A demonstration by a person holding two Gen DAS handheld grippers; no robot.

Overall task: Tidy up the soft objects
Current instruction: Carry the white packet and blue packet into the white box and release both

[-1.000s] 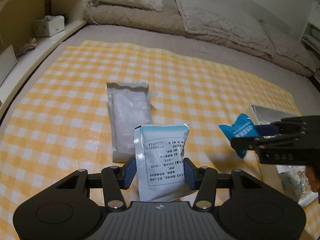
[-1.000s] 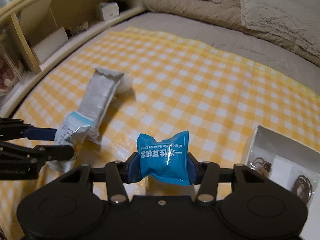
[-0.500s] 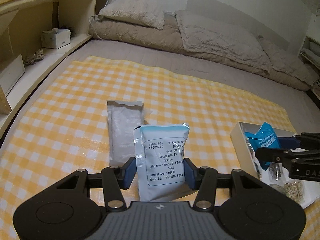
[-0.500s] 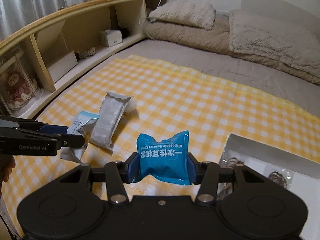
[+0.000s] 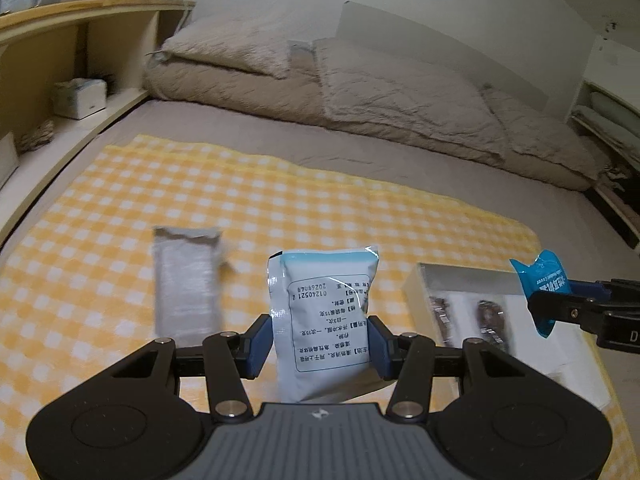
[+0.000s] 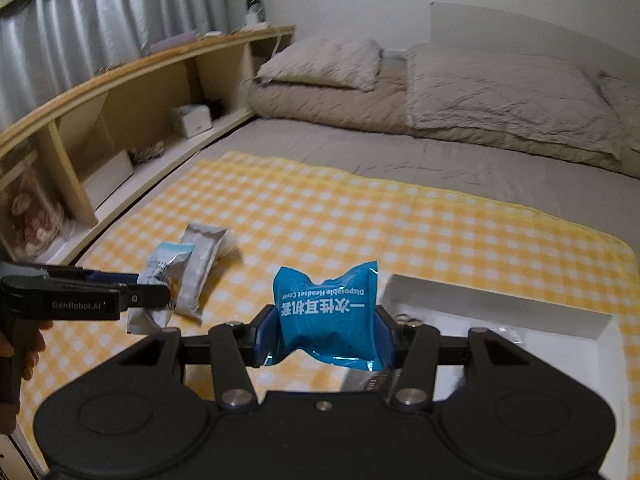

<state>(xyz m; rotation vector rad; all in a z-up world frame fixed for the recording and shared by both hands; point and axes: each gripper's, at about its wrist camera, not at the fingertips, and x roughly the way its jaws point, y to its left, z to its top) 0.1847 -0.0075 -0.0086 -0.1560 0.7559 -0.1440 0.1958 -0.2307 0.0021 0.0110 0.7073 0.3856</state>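
Note:
My left gripper [image 5: 318, 340] is shut on a white packet with printed text [image 5: 326, 312], held upright above the yellow checked cloth [image 5: 280, 208]. The same packet [image 6: 160, 276] and left gripper [image 6: 160, 294] show at the left of the right wrist view. My right gripper [image 6: 326, 338] is shut on a blue headset-cover packet [image 6: 326, 312], held over the near edge of a white divided box [image 6: 500, 312]. In the left wrist view that blue packet [image 5: 540, 284] hangs over the box [image 5: 460, 280]. A grey foil packet [image 5: 186, 280] lies flat on the cloth.
The box holds small dark items [image 5: 490, 320] in its compartments. Folded beige bedding [image 5: 380, 96] lines the far side of the bed. A wooden shelf unit [image 6: 100, 120] with a tissue box [image 6: 192, 120] runs along the left. A hand [image 6: 20, 344] holds the left gripper's handle.
Both grippers have risen and tilted up, so more of the room shows. The right gripper has carried the blue packet rightwards to over the white box.

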